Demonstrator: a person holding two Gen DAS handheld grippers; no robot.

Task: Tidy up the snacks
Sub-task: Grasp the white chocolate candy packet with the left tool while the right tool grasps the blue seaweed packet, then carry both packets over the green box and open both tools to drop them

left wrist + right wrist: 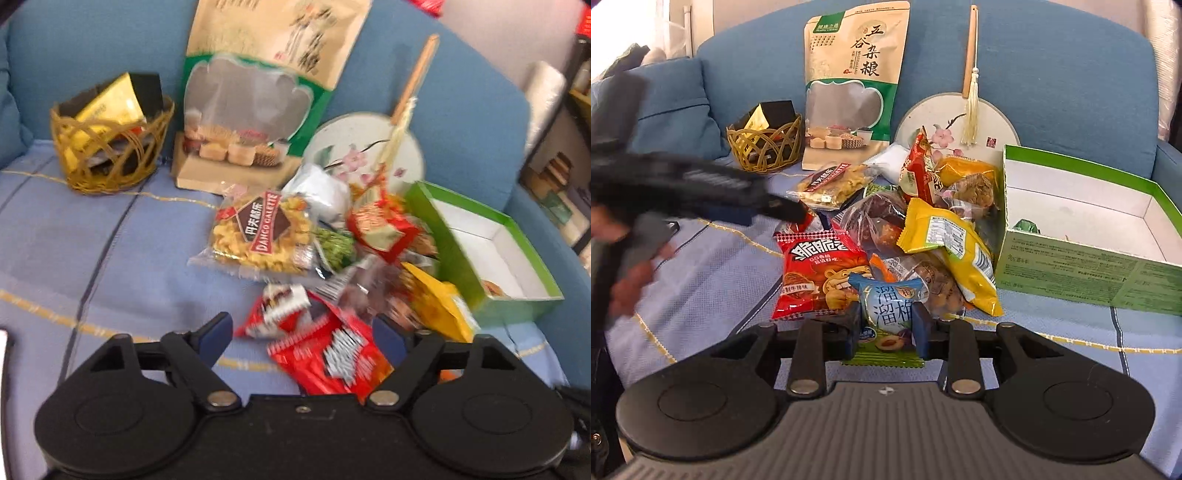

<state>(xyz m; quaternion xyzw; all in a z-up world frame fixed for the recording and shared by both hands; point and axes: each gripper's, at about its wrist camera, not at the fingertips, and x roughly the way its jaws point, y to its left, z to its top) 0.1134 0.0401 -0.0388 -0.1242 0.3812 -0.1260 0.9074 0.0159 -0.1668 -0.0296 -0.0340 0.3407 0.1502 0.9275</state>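
A heap of snack packets lies on the blue sofa seat. My right gripper [886, 325] is shut on a blue plum-candy packet [888, 306] at the front of the heap. My left gripper [303, 328] is open, its fingers on either side of a red snack packet [332, 358]; that packet shows in the right wrist view [816, 273], with the left gripper [783, 210] reaching in from the left. A green cardboard box [461, 266], nearly empty, stands to the right of the heap [1071, 258]. A wicker basket [107, 147] with yellow and black packets stands at the back left [764, 151].
A tall grain pouch [853, 85] leans on the sofa back. A round painted fan [960, 122] with a tassel leans beside it. A biscuit bag [258, 232], a yellow packet [953, 251] and several other snacks make up the heap. A blue cushion [672, 107] lies at the left.
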